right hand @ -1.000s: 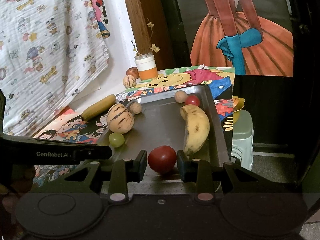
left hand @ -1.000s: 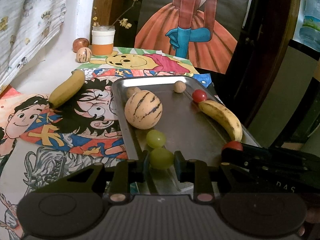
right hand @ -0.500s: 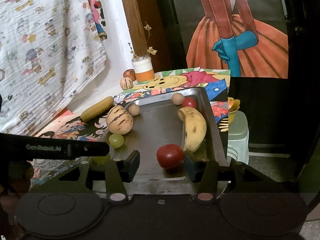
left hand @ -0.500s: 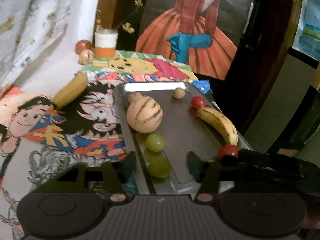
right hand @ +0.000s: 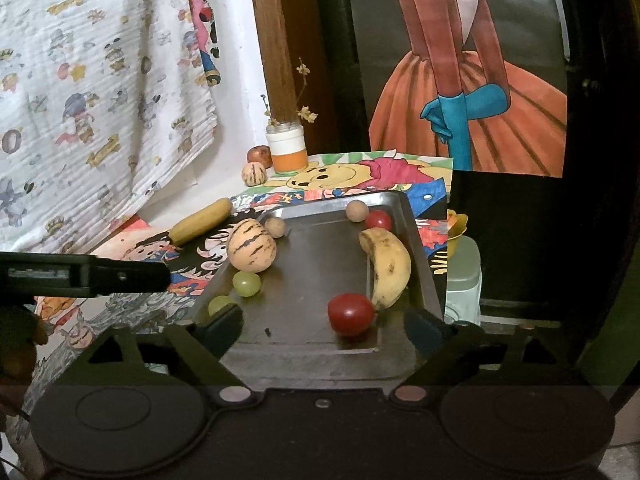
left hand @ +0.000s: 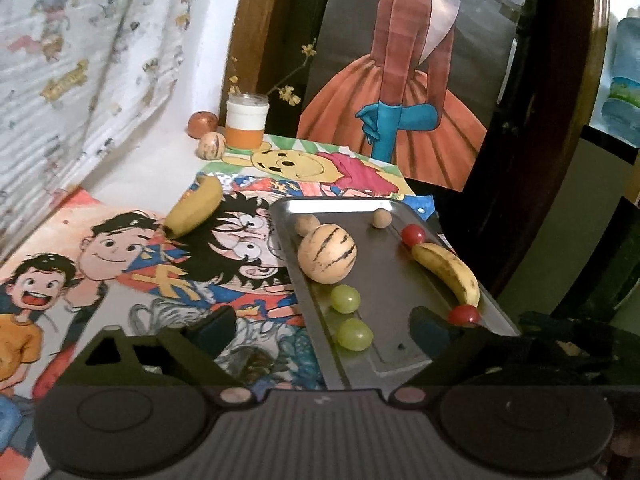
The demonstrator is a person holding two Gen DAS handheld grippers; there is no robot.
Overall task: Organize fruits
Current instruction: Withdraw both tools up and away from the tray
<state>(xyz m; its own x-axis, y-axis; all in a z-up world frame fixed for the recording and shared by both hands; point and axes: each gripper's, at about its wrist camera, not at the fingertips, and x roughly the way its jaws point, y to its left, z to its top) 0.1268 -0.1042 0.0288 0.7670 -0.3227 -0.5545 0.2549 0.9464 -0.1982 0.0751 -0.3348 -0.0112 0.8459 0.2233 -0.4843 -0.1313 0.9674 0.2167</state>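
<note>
A metal tray (left hand: 384, 280) (right hand: 312, 344) holds a striped melon (left hand: 327, 253) (right hand: 252, 245), two green grapes (left hand: 354, 334) (right hand: 246, 283), a banana (left hand: 448, 272) (right hand: 387, 266), two tomatoes (left hand: 464, 315) (right hand: 351, 314) and two small brown fruits (left hand: 381, 218). My left gripper (left hand: 320, 332) is open and empty, above the tray's near edge with the near grape between its fingers. My right gripper (right hand: 320, 326) is open and empty, just short of the near tomato. A second banana (left hand: 196, 207) (right hand: 200, 221) lies on the cartoon-print table.
At the table's back stand a white and orange jar (left hand: 246, 126) (right hand: 287, 148), a small striped melon (left hand: 212, 145) and a reddish fruit (left hand: 203, 124). A printed cloth hangs on the left. A stool with a yellow bowl (right hand: 456, 226) stands right of the table.
Both grippers opened and drew back. The left let go of the green grape and the right let go of the tomato; both fruits now rest on the tray.
</note>
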